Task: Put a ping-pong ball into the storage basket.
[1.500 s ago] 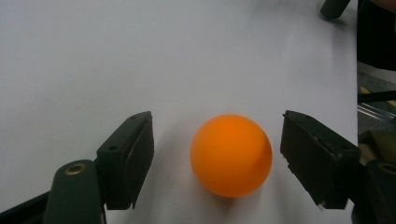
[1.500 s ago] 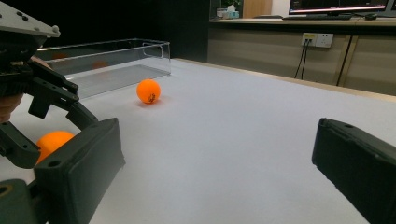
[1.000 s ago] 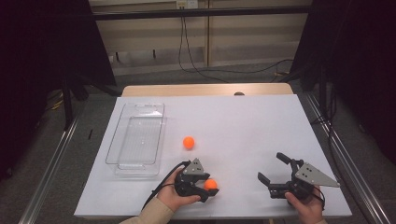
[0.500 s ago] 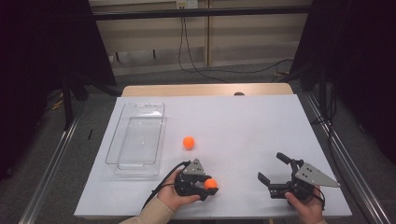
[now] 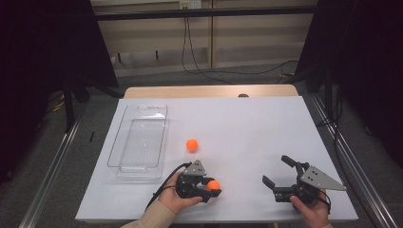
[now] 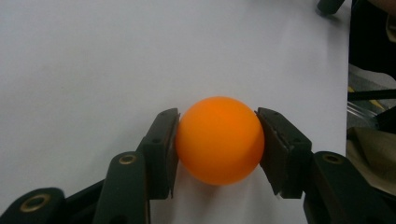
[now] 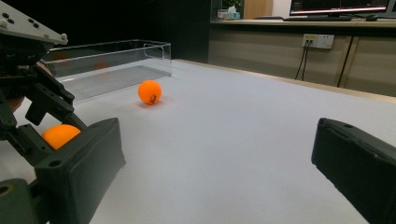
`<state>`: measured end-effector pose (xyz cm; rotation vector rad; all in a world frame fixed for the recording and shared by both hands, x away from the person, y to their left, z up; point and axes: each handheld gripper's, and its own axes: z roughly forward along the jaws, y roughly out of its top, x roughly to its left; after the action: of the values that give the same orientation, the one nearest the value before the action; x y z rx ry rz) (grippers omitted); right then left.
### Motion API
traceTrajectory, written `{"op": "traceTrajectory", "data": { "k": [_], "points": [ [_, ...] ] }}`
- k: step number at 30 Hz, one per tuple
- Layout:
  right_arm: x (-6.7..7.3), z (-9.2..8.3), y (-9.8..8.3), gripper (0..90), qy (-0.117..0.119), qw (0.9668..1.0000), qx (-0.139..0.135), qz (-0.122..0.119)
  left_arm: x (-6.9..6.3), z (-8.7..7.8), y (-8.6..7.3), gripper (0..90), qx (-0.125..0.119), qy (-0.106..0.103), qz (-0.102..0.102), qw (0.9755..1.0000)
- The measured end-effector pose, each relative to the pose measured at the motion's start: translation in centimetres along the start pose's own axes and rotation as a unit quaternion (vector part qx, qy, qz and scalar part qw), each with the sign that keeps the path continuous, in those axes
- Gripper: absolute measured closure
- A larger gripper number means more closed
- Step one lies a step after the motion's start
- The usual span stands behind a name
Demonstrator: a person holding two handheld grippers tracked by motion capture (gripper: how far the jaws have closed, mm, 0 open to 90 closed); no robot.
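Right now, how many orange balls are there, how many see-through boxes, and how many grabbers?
Orange balls: 2, one on the table and one in the left grabber
See-through boxes: 1
Grabbers: 2, left and right
Total: 5

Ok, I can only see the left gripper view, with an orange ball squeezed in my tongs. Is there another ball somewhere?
Observer: Yes, a second small orange plastic ball lies loose on the white table, beyond your left tongs.
Operator: Is there a box for them?
Observer: A clear rectangular plastic tray stands near the table's left edge.
Operator: What about my other tongs?
Observer: The right tongs are open and hold nothing.
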<state>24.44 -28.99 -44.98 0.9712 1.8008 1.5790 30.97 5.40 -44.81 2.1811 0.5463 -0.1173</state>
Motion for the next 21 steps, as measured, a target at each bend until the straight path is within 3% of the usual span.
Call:
{"op": "traceTrajectory", "data": {
  "k": [21],
  "points": [
    [0.0,0.0,0.0,1.8,0.001,1.0,0.001,0.0,0.3,-1.7,1.0,50.8,-0.008,0.002,-0.029,0.9996]
  ]
}}
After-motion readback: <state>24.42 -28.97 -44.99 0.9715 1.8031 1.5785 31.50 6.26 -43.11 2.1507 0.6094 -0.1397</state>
